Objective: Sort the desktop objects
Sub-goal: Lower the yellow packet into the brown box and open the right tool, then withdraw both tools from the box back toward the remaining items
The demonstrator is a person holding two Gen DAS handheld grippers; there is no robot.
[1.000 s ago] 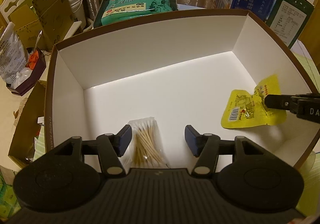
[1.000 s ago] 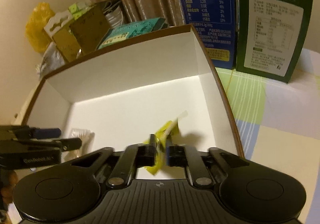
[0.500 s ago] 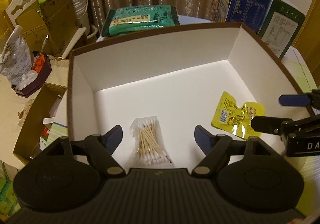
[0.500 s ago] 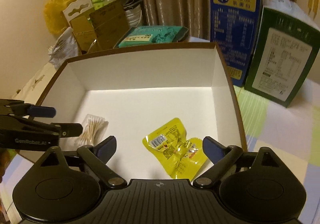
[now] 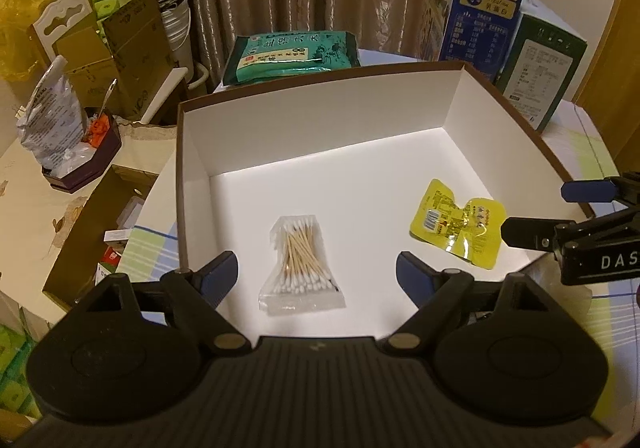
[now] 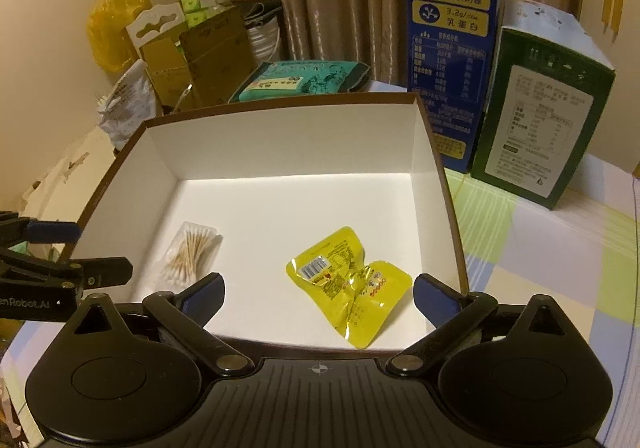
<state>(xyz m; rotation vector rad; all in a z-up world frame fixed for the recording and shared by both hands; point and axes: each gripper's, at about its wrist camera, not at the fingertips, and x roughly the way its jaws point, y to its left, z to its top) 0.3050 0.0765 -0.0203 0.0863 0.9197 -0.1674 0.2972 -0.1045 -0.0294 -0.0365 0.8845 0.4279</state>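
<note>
I see the swabs (image 5: 301, 263) in their clear bag lying flat on the white floor of the box (image 5: 320, 119), toward its left near corner. The yellow packet (image 6: 349, 284) lies crumpled on the same floor, toward the right near corner, well apart from the swabs. Neither touches a wall.

My left gripper (image 5: 316, 271) hovers at the box's near edge with its jaws spread wide and nothing between them; the swabs sit just ahead of the gap. My right gripper (image 6: 318, 294) is likewise wide open and holding nothing, with the packet just ahead of its fingers.

Behind the box lies a green pack (image 5: 292, 56), and to the right stand a blue carton (image 6: 450, 47) and a green carton (image 6: 536, 127) on the checked cloth (image 6: 560, 248).
</note>
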